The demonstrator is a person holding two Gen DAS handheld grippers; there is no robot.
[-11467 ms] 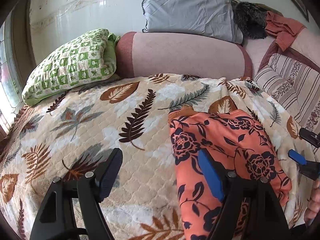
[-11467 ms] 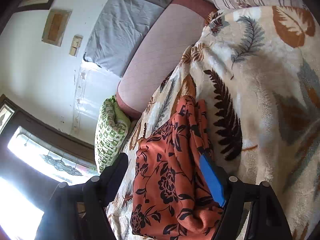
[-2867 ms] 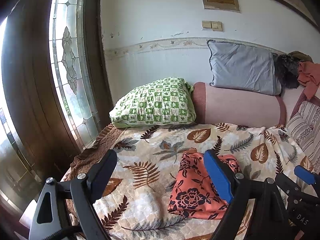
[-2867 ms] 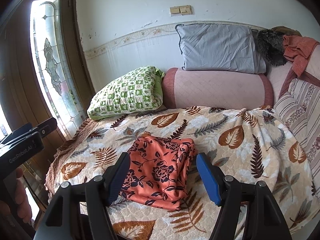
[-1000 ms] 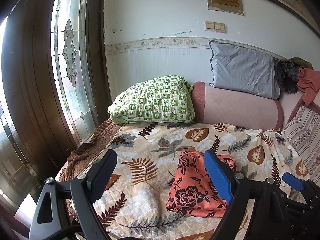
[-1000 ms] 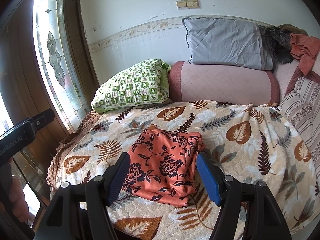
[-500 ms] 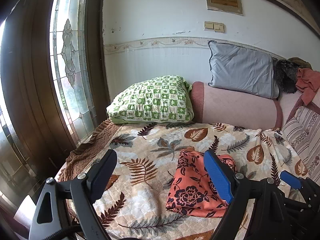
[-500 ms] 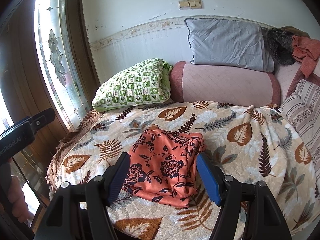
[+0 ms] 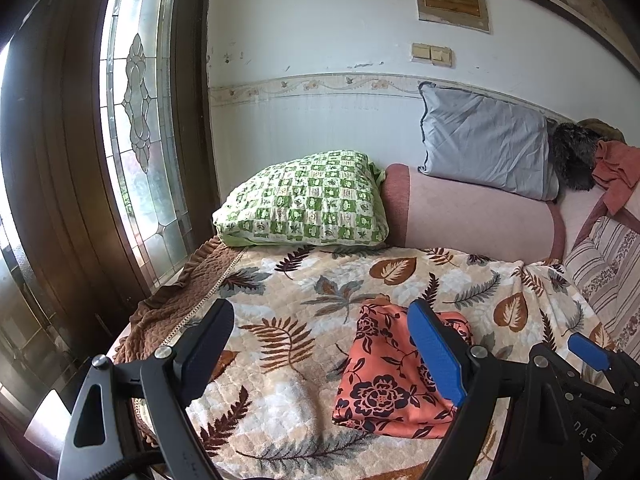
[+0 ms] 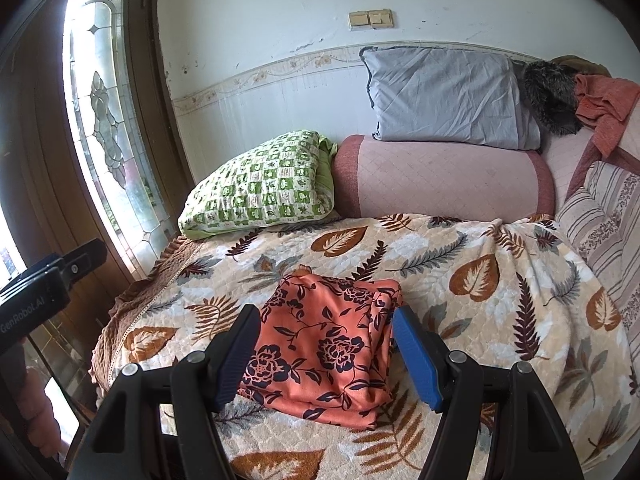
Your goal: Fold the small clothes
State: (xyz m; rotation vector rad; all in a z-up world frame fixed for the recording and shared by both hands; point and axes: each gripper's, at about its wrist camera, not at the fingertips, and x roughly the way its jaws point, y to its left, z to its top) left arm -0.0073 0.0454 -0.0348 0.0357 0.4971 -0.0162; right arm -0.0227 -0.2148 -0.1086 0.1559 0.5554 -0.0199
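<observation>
The folded cloth [image 10: 332, 344] lies on the quilt [image 10: 480, 280], ahead of the right tongs [image 10: 326, 354] and apart from them; their 2 jaws gape, empty. The left tongs [image 9: 320, 354] stand wide, empty, cloth ahead toward their right finger.

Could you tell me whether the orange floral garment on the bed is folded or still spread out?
Folded. The orange floral garment lies as a compact, layered rectangle on the leaf-print blanket, with stacked edges along its right side.
</observation>
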